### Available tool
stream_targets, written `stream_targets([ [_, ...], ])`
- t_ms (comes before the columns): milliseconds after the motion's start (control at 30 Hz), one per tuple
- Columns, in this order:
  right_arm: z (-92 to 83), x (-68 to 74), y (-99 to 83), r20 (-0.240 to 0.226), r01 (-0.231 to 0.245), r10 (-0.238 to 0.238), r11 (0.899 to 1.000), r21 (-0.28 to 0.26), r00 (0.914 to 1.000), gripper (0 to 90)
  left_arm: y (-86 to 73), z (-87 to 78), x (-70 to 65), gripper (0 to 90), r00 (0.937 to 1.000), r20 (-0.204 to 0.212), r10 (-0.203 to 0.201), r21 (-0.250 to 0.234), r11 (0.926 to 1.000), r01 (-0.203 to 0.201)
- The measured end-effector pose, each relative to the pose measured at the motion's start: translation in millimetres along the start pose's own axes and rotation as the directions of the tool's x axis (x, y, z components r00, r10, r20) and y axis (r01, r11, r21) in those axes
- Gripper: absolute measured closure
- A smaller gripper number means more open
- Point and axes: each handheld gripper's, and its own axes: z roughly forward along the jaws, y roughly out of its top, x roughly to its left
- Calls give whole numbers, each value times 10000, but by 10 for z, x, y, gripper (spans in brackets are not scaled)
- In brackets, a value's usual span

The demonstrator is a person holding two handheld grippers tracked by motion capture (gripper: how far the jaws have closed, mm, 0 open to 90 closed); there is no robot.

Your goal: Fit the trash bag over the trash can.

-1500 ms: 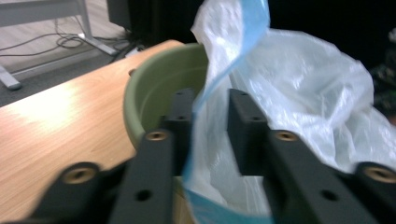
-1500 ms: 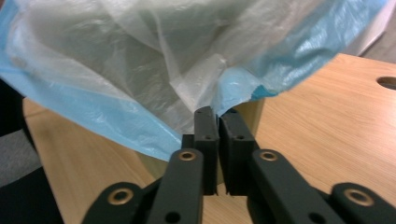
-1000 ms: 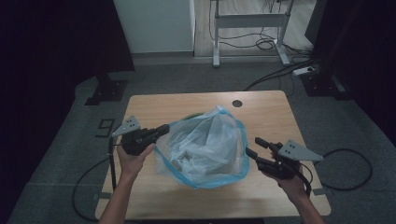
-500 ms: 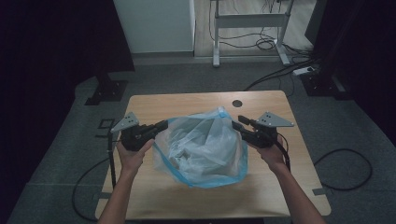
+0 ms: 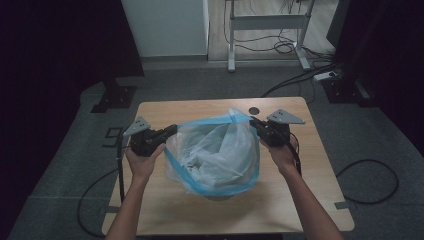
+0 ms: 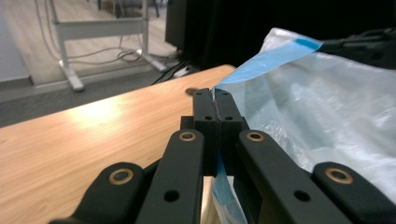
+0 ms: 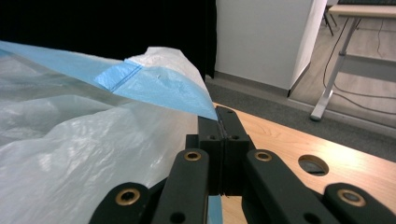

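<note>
A translucent white plastic bag (image 5: 220,155) with a blue rim band (image 5: 210,121) lies on the wooden table (image 5: 300,195), its mouth pulled wide. My left gripper (image 5: 173,129) is shut on the bag's blue rim at the left side; in the left gripper view the jaws pinch the blue band (image 6: 243,70) at their tips (image 6: 214,93). My right gripper (image 5: 253,121) is shut on the rim at the right side; in the right gripper view the blue band (image 7: 154,86) runs out from the closed jaw tips (image 7: 220,112). The rim is stretched taut between the two grippers.
A round hole (image 5: 254,110) sits in the table top near the far edge, just behind the right gripper. Beyond the table stand a white desk frame (image 5: 265,22) with cables on the floor, and dark stands at both sides.
The right gripper has swung from the bag's near right side up to its far right rim and shut on it. The rim is now pulled tight between both grippers.
</note>
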Motion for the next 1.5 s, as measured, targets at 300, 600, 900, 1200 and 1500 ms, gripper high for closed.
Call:
stream_targets([
  [300,223,-35,-126,-132,-336,344,9978,578,9993,877,-172,143,177,894,9984,-354,-443,678,9966,466],
  [600,344,-89,-378,-349,-1242,1301,9829,1361,9909,858,-361,291,197,894,9961,-420,-775,1436,9862,828],
  [900,354,-100,-564,-165,-1521,1577,9718,1802,9874,856,-513,337,130,894,9974,-382,-612,1898,9795,674],
  [1200,159,-232,-556,108,-2470,2468,9670,624,9690,690,-514,258,155,851,9953,-118,-959,1345,9862,966],
  [1500,-344,-181,-448,-674,-1931,1916,9810,-175,9792,537,-508,232,134,852,9965,-113,-826,1050,9910,833],
])
